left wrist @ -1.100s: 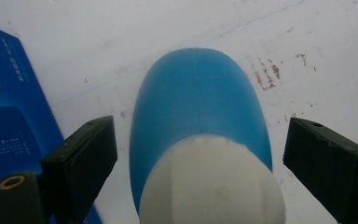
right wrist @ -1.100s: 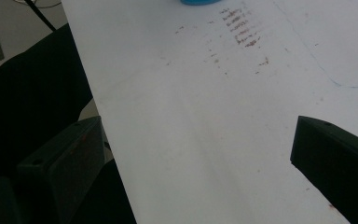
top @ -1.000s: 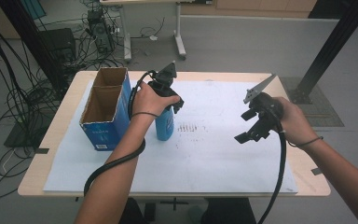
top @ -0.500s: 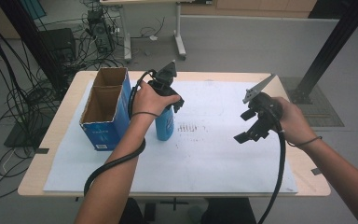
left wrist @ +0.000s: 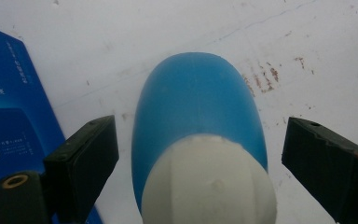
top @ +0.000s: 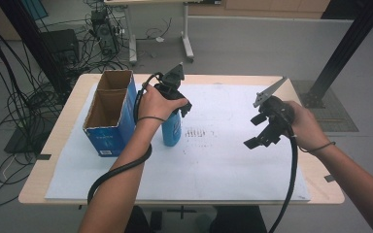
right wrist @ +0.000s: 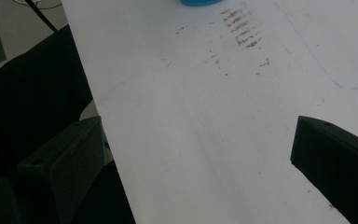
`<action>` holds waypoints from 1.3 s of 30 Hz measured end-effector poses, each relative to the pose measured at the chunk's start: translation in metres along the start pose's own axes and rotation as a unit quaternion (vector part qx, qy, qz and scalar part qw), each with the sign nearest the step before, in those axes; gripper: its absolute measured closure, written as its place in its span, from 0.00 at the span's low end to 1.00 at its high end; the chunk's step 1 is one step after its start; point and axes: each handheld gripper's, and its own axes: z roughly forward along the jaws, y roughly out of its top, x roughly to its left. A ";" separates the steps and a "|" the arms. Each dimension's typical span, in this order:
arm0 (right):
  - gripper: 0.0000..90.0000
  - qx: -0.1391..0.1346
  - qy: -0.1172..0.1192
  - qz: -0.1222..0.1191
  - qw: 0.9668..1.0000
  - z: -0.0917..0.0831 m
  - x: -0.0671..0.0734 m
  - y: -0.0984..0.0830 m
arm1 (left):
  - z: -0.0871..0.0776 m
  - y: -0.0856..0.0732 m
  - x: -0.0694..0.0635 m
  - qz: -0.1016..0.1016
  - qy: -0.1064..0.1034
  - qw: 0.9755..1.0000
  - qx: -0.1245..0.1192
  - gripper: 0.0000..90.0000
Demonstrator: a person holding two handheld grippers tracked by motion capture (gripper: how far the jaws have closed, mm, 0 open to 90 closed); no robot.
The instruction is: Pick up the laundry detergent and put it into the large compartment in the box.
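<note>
The blue bottle [top: 171, 130] stands upright on the white sheet [top: 213, 165] covering the table [top: 53, 145], just beside the open blue carton [top: 108, 114], at about 3 o'clock from it. The left gripper [top: 179, 104] hangs over the bottle from above. In the left gripper view its jaws stand wide to either side of the white cap [left wrist: 209, 182], with bare gaps between each pad and the bottle [left wrist: 196, 102]. They have just been closing a little, with the bottle between them, but nothing is clamped yet. The right gripper [top: 257, 133] is held above the sheet well apart from the bottle, at about 3 o'clock from it, jaws spread and empty; the right gripper view shows bare sheet [right wrist: 205, 140] between them.

The likely trouble is an off-centre close. The cap sits nearer the left pad [left wrist: 86, 158] in that view, so that pad would probably touch first and nudge the tall, narrow bottle, tipping it towards the carton or sliding it on the smooth sheet. The rounded shoulder is another risk: pads landing there rather than on the cap or straight wall could squeeze off and let the bottle drop when lifted
</note>
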 end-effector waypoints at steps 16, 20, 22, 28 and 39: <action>0.03 0.002 -0.001 -0.001 1.000 0.000 0.001 0.001 | -0.001 0.000 0.003 -0.003 -0.003 1.000 -0.002 0.11; 0.03 0.003 -0.002 -0.002 1.000 0.001 0.001 0.002 | -0.002 -0.001 0.004 -0.003 -0.002 1.000 0.000 0.11; 0.03 0.003 -0.001 -0.002 1.000 0.001 0.001 0.003 | -0.002 -0.001 0.004 -0.004 -0.004 1.000 -0.001 0.11; 0.03 0.003 0.000 -0.003 1.000 0.002 0.002 0.004 | -0.001 -0.002 0.004 -0.005 -0.003 1.000 -0.001 0.11; 0.03 0.002 0.000 -0.002 1.000 0.001 0.001 0.002 | 0.001 0.000 0.004 -0.008 -0.004 1.000 0.003 0.11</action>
